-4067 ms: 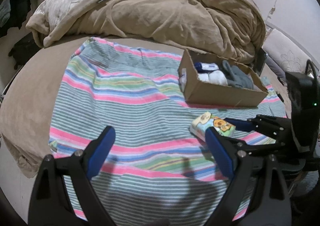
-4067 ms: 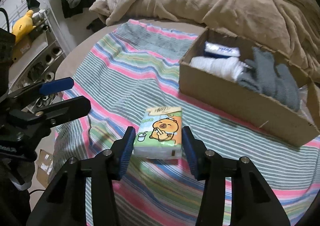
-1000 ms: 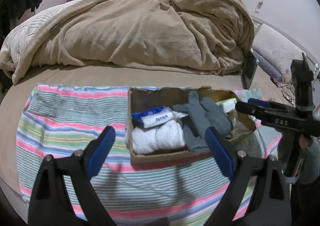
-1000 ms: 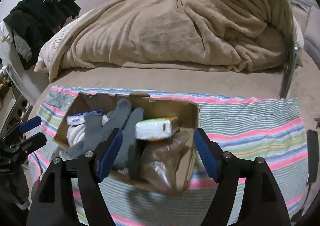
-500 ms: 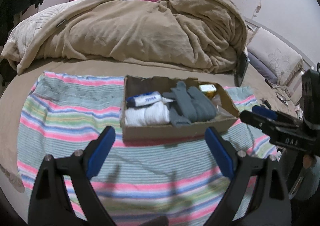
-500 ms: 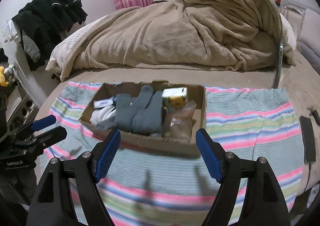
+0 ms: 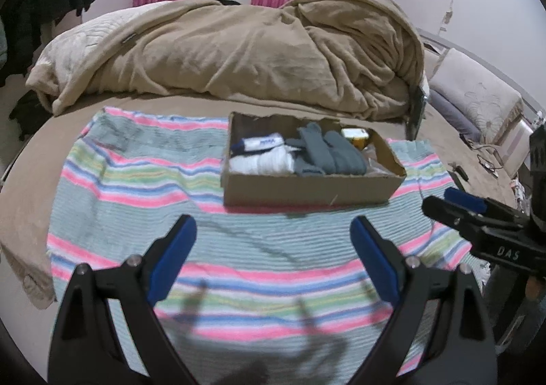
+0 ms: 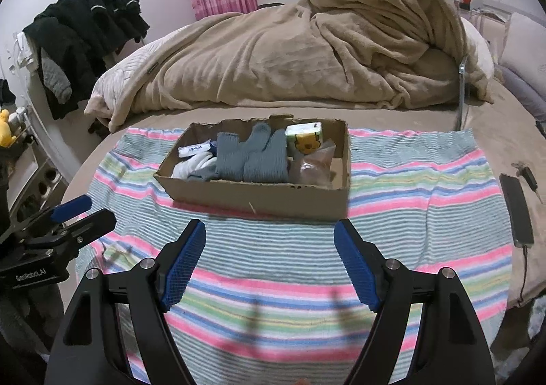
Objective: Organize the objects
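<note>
Left wrist view: the left gripper [image 7: 273, 252] is spread wide with nothing between its blue-padded fingers [image 7: 172, 257], held above the pink, blue and green striped towel [image 7: 136, 187] laid over the bed. Ahead of it the shallow brown cardboard box [image 7: 307, 192] rests on the towel, well apart from the fingertips. Inside, from left to right, lie a white and blue tissue packet [image 7: 257, 143], a white rolled cloth [image 7: 261, 162], grey knitted socks [image 7: 327, 153] and, at the far right corner, a green and yellow cartoon-printed tissue pack [image 7: 355, 136]. The right gripper [image 7: 457, 206] shows at the right edge, beside the box. A crumpled tan blanket [image 7: 239, 50] is heaped behind. Right wrist view: the right gripper [image 8: 269, 260] is likewise released and empty over the towel [image 8: 409, 187]. The box [image 8: 259, 195] sits just ahead, the cartoon pack [image 8: 305, 139] upright against its far wall beside the socks [image 8: 252, 156] and above a clear plastic bag [image 8: 312, 166]. A black phone [image 8: 517, 211] lies at the towel's right edge.
</note>
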Tool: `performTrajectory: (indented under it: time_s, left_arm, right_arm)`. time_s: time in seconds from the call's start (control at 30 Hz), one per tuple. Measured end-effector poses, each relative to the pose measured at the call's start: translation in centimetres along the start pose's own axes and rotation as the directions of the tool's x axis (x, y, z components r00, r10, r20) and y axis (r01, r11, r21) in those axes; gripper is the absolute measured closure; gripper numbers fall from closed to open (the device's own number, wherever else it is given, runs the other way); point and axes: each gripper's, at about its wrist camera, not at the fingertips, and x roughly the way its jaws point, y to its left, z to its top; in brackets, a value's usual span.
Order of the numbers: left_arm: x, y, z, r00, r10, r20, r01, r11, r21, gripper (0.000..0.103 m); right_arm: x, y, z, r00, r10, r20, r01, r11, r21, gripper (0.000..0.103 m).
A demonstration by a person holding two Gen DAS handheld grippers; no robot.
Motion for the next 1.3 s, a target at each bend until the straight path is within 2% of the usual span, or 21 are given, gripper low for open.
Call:
performTrajectory:
  time_s: [0.37, 0.5, 1.3]
  left_arm:
    - [-2.6, -0.1, -2.4, 0.998, 0.057, 0.017, -0.057, 0.998, -0.03, 0.008]
    - [-3.1, -0.4, -2.4, 0.998, 0.058, 0.024, -0.058, 0.998, -0.024, 0.007]
    - [-3.4, -1.4, -2.5, 0.996, 0.074, 0.04, -0.075, 0.997, 0.019, 0.007]
  right_arm:
    - [-4.1, 0.8, -1.6, 0.997, -0.053, 0.063, 0.052, 0.999, 0.01, 0.023]
    - [-4.8, 1.1, -1.7, 0.995, -0.063, 0.073, 0.064, 0.998, -0.01, 0.023]
    - [-3.7, 0.6, -2.1, 0.997, -0.053, 0.053, 0.052, 0.998, 0.019, 0.023]
